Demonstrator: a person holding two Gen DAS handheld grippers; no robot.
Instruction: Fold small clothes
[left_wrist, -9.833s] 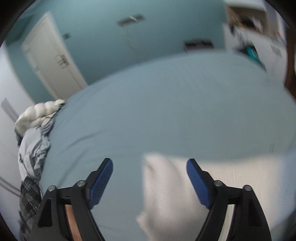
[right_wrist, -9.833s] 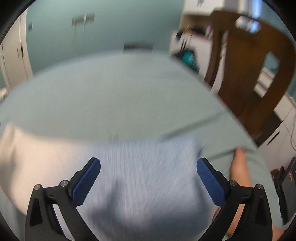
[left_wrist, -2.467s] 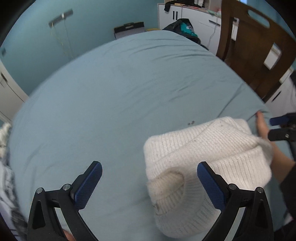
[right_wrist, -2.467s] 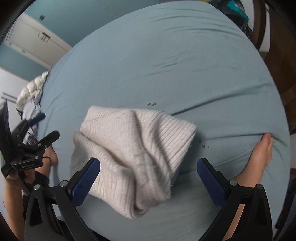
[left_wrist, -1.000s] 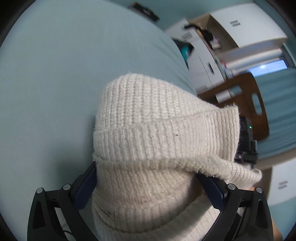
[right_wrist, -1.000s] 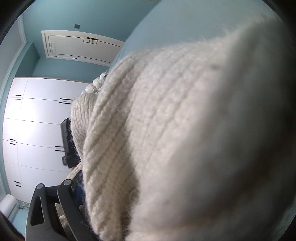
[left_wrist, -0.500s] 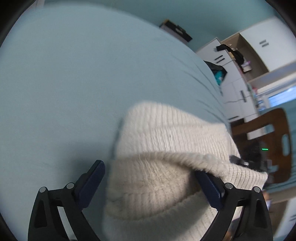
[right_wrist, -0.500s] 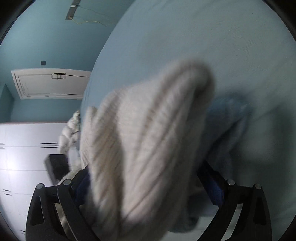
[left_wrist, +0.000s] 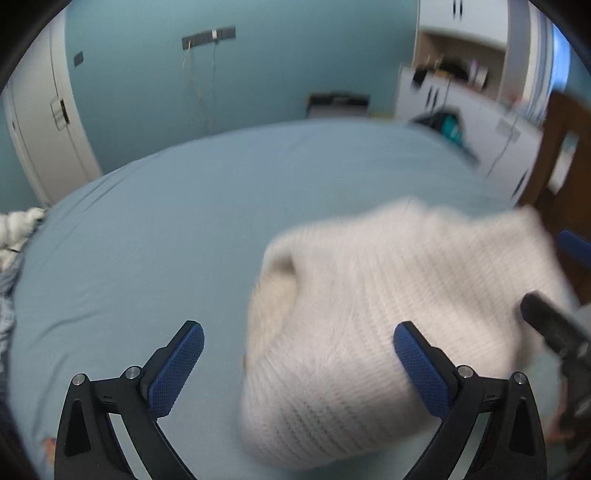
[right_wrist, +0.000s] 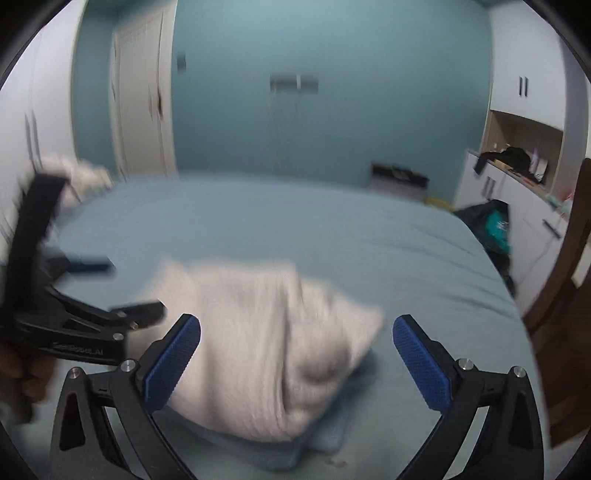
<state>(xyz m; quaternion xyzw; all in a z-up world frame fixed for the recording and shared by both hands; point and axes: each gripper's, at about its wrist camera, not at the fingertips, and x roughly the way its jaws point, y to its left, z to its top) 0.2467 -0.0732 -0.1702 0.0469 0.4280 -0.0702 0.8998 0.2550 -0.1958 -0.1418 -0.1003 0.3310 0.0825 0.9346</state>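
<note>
A cream knitted garment (left_wrist: 388, 314) lies bunched on the light blue bed sheet (left_wrist: 166, 229); both views are blurred. In the right wrist view the knit (right_wrist: 258, 332) rests on top of a folded pale blue cloth (right_wrist: 332, 435). My left gripper (left_wrist: 298, 332) is open, its right finger over the knit's near edge and its left finger over bare sheet. My right gripper (right_wrist: 295, 325) is open too, with the knit lying between and beyond its blue pads, not pinched. Each gripper shows in the other's view: the left gripper (right_wrist: 74, 325) at the left, the right gripper (left_wrist: 554, 332) at the right.
A heap of clothes (left_wrist: 11, 236) lies at the bed's left edge. A brown wooden chair (right_wrist: 569, 295) stands at the right, with a dark bag holding something teal (right_wrist: 495, 225) and white cabinets (right_wrist: 517, 192) behind it. A white door (right_wrist: 140, 110) is in the far wall.
One second ago the knit filled both views, held up close between the jaws. Now both grippers have drawn back and the knit lies on the bed on the blue cloth.
</note>
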